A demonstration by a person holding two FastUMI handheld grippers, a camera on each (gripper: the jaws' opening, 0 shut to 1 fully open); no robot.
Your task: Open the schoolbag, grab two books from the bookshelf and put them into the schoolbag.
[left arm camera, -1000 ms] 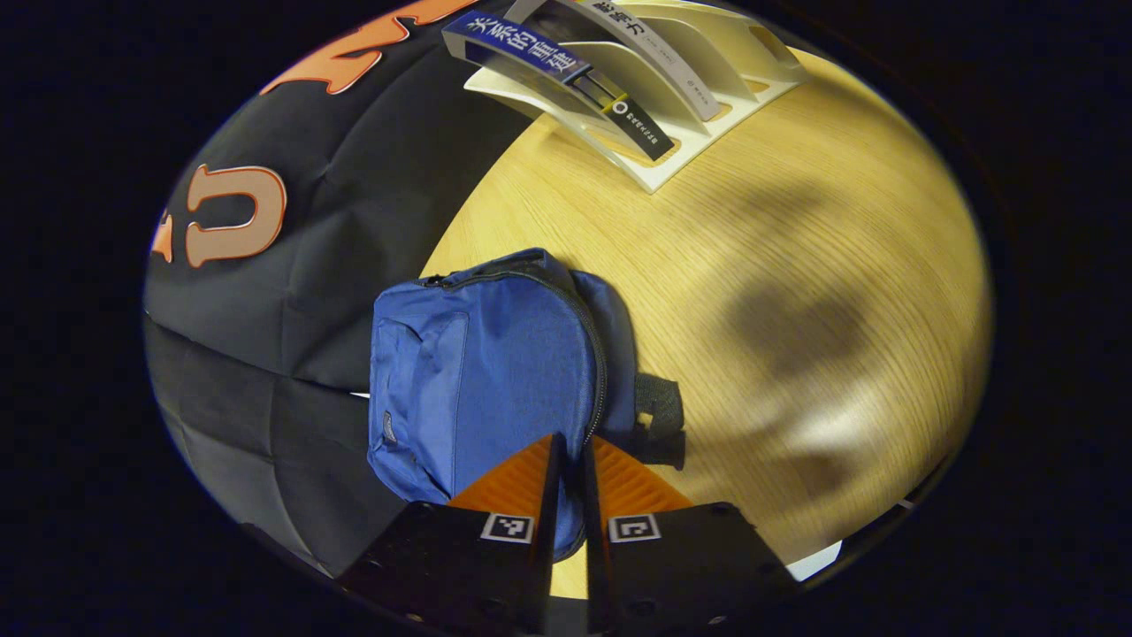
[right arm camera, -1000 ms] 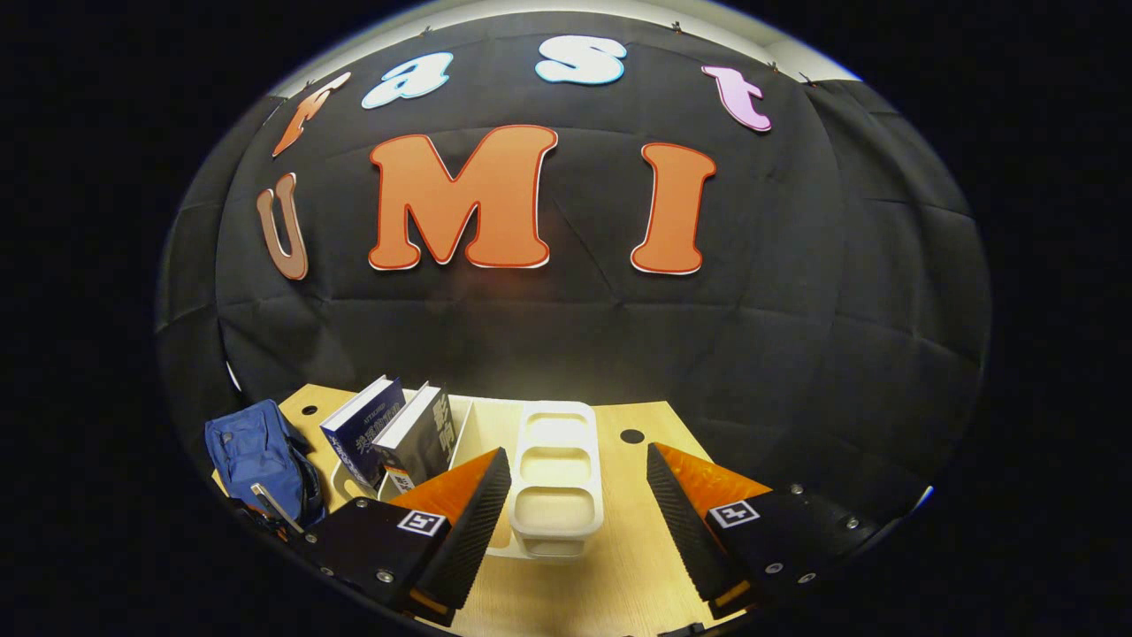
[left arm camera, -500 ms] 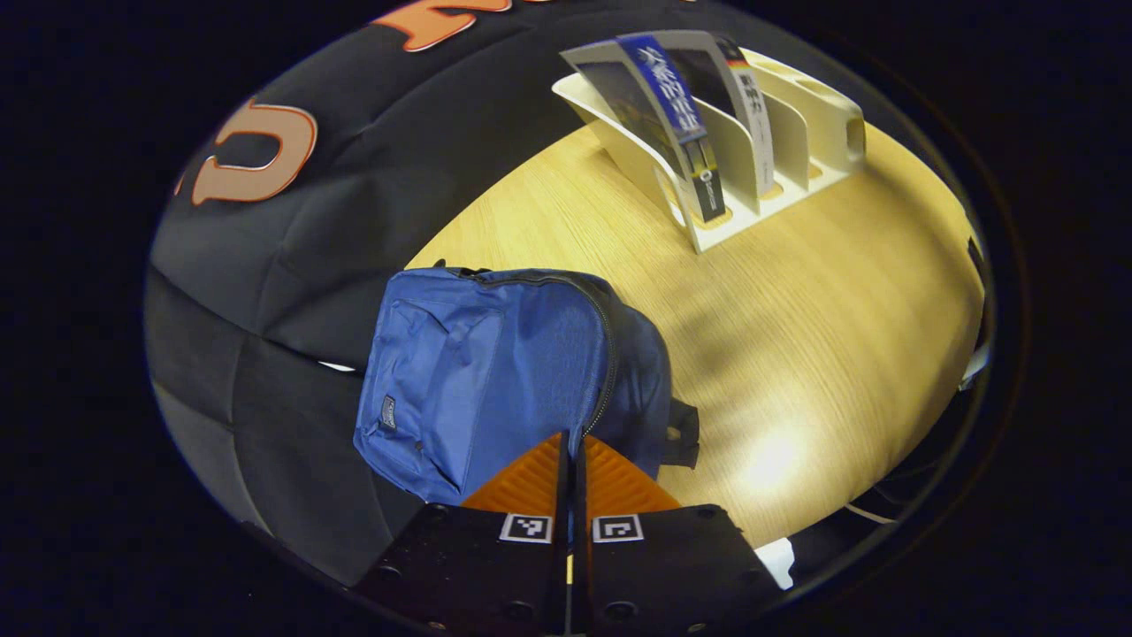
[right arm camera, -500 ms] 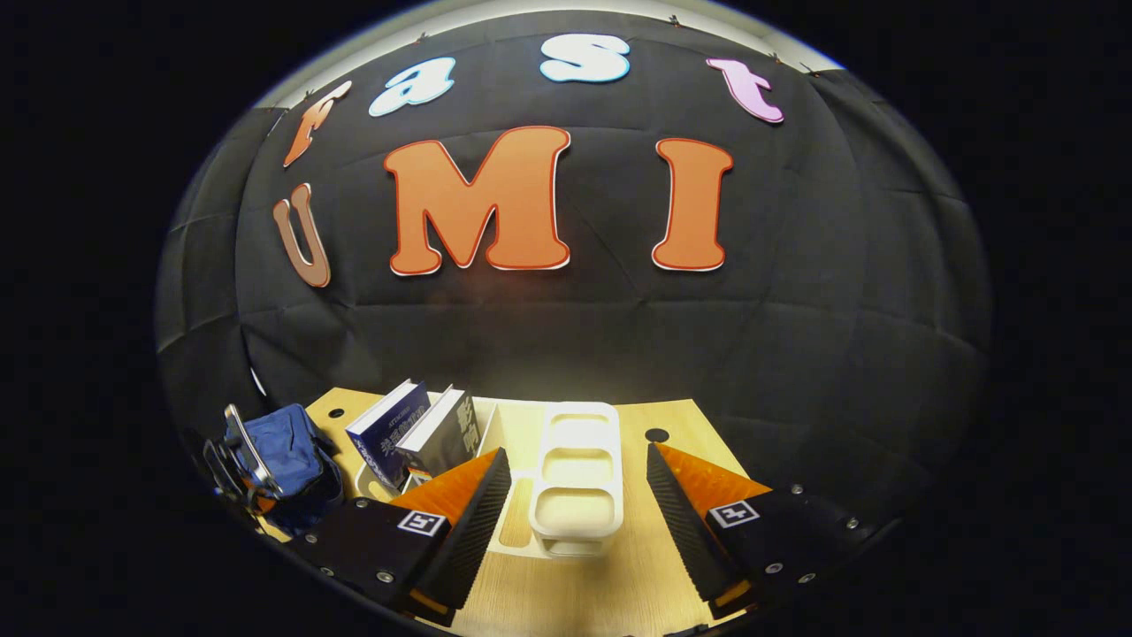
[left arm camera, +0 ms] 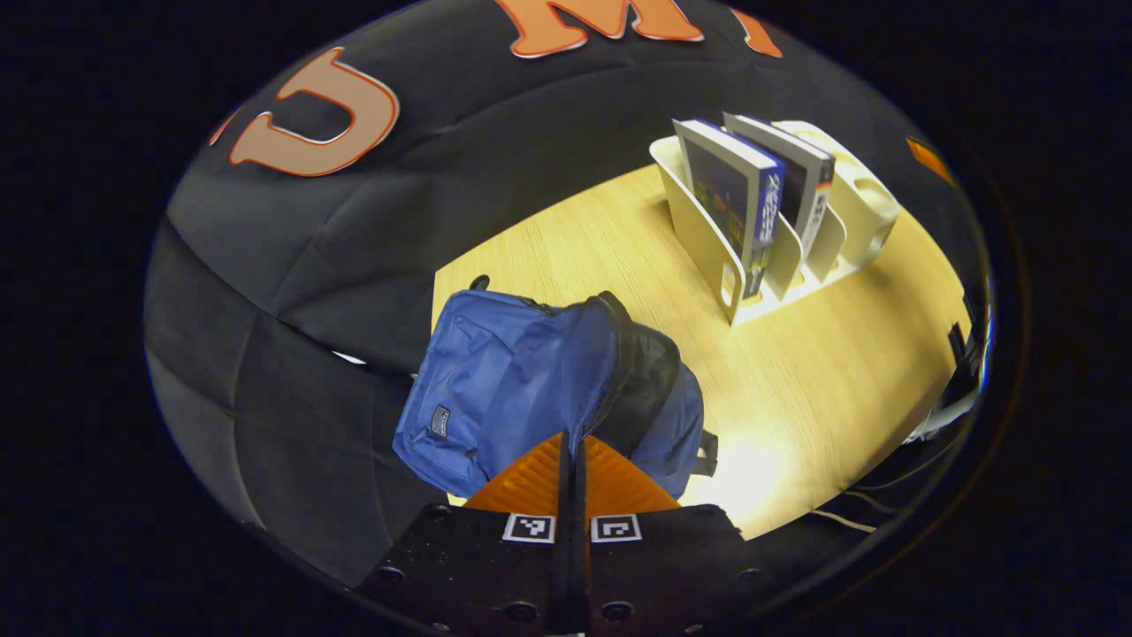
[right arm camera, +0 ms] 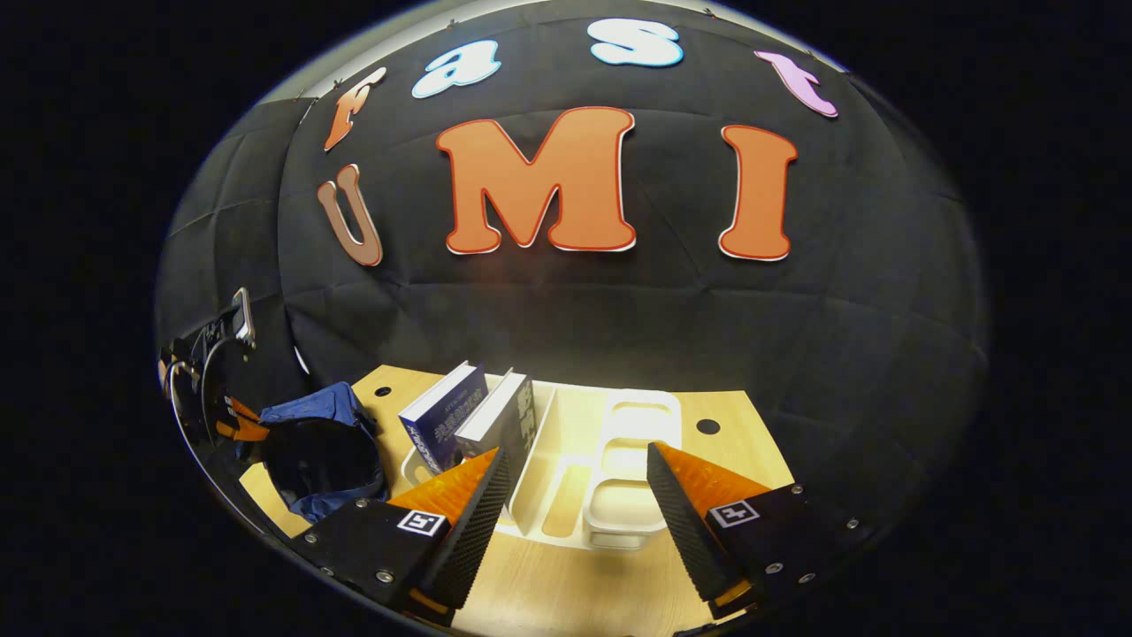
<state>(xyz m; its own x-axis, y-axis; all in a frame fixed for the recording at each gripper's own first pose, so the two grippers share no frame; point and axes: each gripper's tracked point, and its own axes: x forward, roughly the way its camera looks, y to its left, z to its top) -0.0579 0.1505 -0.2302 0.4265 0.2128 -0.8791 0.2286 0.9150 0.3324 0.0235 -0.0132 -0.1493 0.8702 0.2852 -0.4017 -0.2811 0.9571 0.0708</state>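
A blue schoolbag lies on the wooden table by the black wall, its main zipper partly undone and a dark gap showing. My left gripper is shut where the zipper line ends, pinching the zipper pull, which the fingers hide. A white bookshelf rack stands farther along the table with a blue book and a dark book upright in it. In the right gripper view, my right gripper hangs open in front of the rack, beside the two books, holding nothing. The bag gapes at the left.
The left gripper's body and the hand's rig show at the far left of the right gripper view, above the bag. The rack's right-hand slots hold nothing. Round cable holes sit in the tabletop near the wall. Cables hang off the table's edge.
The left gripper, shut throughout, has travelled along the zipper and the bag's mouth has opened. The right gripper stays open and now faces the rack's slots beside the books.
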